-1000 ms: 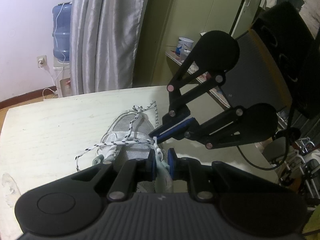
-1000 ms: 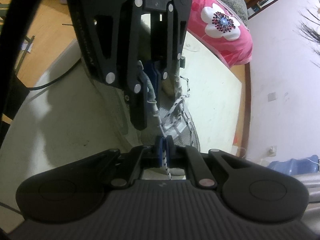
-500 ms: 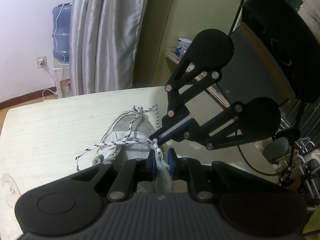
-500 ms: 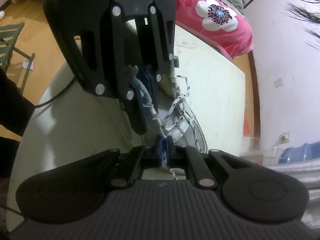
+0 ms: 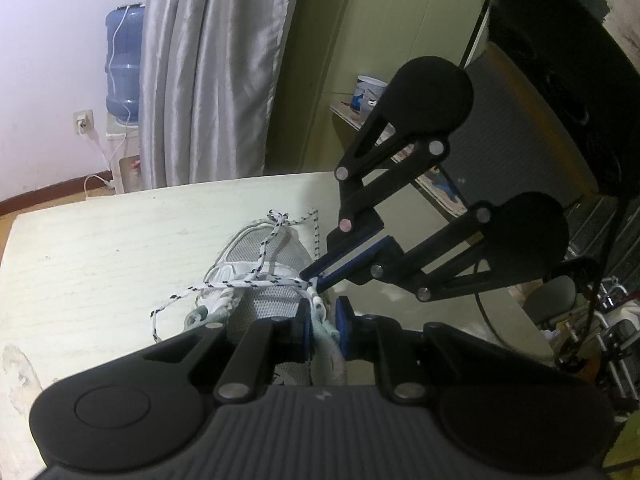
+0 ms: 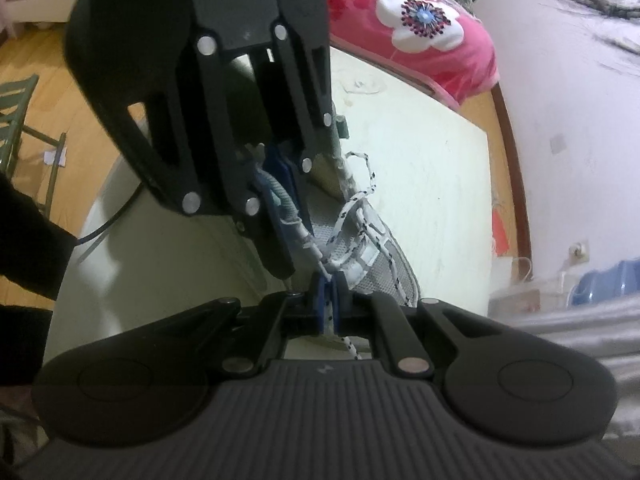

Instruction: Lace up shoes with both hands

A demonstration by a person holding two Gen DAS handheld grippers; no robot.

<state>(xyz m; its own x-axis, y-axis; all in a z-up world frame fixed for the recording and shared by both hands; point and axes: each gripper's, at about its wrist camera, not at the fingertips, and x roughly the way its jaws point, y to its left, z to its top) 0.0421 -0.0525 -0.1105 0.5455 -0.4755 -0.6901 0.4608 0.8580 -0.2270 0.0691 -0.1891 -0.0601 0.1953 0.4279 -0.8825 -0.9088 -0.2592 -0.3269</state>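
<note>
Right gripper [image 6: 328, 300] pinched tight on the speckled white lace [image 6: 352, 208], cord trailing out behind the blue pads. Left gripper [image 5: 322, 328] nearly closed, clamped on the pale green collar [image 5: 326, 336] of the shoe [image 5: 264, 276]. Grey mesh upper, white overlays, lace black-flecked and strung loosely across the eyelets, one loose end lying on the tabletop [image 5: 100, 264]. Shoe towards the tabletop's right edge in the left wrist view, toe pointing at the far edge.
</note>
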